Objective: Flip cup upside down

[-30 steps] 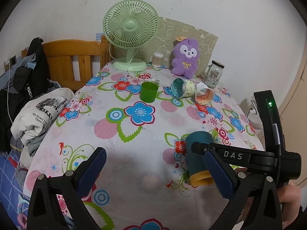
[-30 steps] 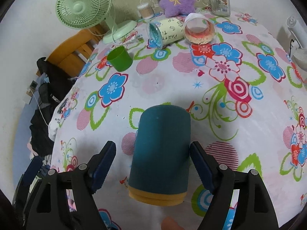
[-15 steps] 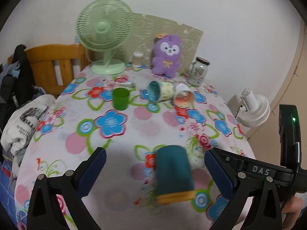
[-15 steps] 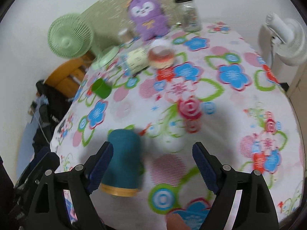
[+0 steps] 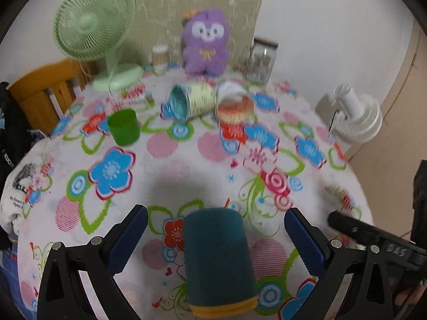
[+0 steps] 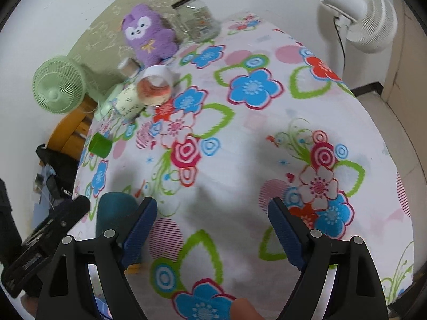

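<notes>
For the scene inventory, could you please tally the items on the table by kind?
Cups: 4 (teal cup, green cup, cream patterned cup, clear orange-tinted cup)
Fans: 1 (green desk fan)
Plush toys: 1 (purple plush)
Glass jars: 1 (glass jar)
Small containers: 1 (small canister)
Total: 8

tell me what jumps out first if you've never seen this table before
The loud flowered tablecloth fills both views. Nearest the camera, a dark teal cup stands upside down on its yellow rim, between the open blue fingers of the left gripper. Against the back wall sit a purple plush toy and a pale green fan.
</notes>
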Demonstrator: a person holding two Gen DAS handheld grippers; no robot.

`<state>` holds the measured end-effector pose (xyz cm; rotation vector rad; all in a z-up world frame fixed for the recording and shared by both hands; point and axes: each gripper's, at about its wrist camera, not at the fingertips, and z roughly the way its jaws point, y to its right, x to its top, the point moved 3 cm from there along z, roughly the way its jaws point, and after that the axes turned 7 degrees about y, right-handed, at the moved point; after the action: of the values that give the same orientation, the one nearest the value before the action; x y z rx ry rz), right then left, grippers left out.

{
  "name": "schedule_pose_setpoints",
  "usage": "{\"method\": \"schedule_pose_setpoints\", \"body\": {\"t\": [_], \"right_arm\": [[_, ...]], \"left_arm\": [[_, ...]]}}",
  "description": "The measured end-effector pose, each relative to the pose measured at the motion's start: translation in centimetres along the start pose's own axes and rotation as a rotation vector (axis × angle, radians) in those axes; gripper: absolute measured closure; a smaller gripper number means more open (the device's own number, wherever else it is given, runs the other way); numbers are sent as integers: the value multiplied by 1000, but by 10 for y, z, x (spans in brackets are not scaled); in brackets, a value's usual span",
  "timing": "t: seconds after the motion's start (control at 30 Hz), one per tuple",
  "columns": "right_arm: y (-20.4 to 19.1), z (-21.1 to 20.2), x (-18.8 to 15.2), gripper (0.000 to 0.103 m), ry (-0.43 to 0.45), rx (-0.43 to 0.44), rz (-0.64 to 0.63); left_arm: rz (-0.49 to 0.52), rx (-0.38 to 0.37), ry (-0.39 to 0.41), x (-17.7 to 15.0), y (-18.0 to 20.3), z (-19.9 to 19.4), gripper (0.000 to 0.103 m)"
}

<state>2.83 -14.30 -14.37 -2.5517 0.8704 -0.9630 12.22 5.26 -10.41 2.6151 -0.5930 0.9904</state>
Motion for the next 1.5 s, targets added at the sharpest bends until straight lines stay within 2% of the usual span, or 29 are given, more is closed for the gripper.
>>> {"method": "schedule_pose_setpoints", "body": {"t": [0.13,0.23,0.37,0.43,0.57,0.6,0.83,1.07,1.3,1.5], "right_arm": [[9,7,0,16,-10,4,28],[10,10,-1,16,-12,9,31],[10,12,-1,16,-10,9,32],[9,13,-1,16,-10,12,27],[9,13,0,16,-4,12,29],[9,13,0,16,-2,12,28],[6,10,-3,16,2,17,18],[-8,6,-5,16,8,34,-14],[-32,0,-12,16,16,43,-85],[-51,-3,-18,16,22,44,-144]], "left_arm": [[-1,-21,-104,-7,1,19,0],[43,41,-179,-14,2,34,0],[36,69,-230,-19,-3,46,0],[15,75,-242,-19,-6,49,5],[-2,38,-297,-21,-7,57,30],[-5,37,-304,-22,-6,58,30],[-27,16,-258,-16,-9,41,32],[-19,-11,-126,4,-6,-6,33],[-10,-7,-8,17,-10,-47,34],[-20,14,45,20,-18,-70,35]]}}
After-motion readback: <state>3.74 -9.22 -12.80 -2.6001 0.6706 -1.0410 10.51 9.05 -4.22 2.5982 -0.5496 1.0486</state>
